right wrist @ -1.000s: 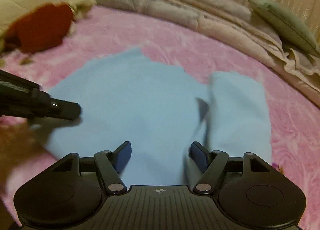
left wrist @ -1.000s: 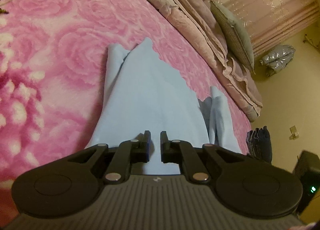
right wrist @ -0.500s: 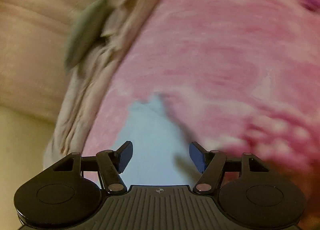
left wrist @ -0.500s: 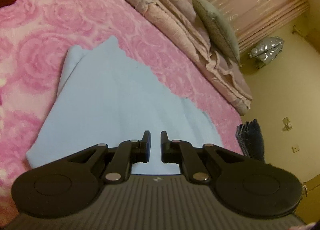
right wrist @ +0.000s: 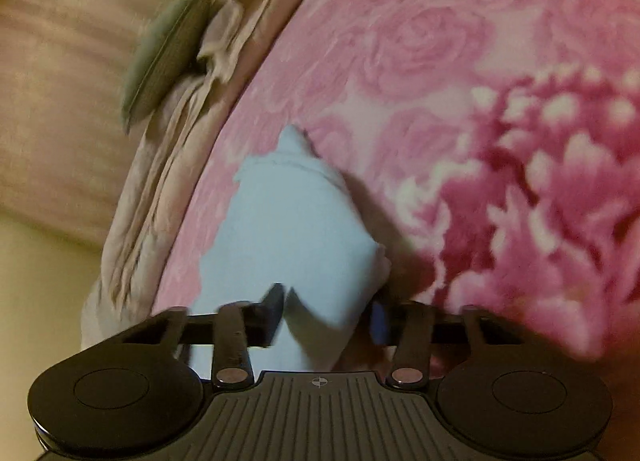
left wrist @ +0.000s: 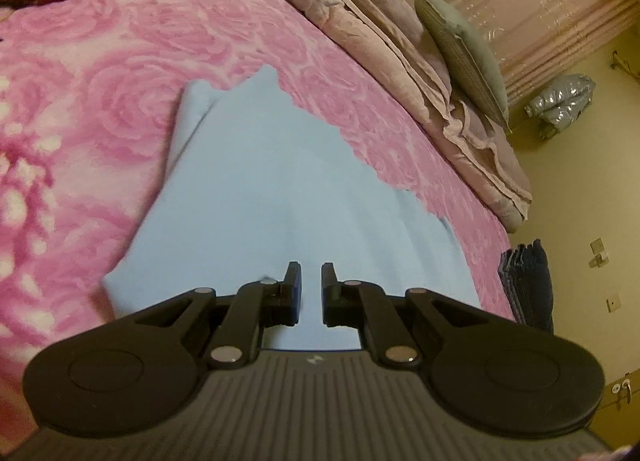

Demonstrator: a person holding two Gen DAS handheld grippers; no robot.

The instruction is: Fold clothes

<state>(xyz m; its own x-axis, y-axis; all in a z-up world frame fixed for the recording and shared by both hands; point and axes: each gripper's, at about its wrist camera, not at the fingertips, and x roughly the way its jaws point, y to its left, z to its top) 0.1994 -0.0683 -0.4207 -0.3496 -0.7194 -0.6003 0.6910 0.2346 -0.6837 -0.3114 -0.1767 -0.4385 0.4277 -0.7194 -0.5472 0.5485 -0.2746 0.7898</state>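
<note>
On the pink rose-print bed (left wrist: 120,109): light blue garment (left wrist: 256,197) spread flat.
Left gripper (left wrist: 311,281) over the garment's near edge, jaws a narrow gap apart, nothing visibly between them. Right gripper (right wrist: 326,311) wider, blue fabric bunched between its fingers; motion blur, grip can't be confirmed.

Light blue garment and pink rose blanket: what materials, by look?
Light blue garment: matte, soft fabric, likely fleece or thick knit; no sheen, ragged soft edge. Pink rose blanket: plush pile, probably synthetic fleece; the roses look embossed in relief.
</note>
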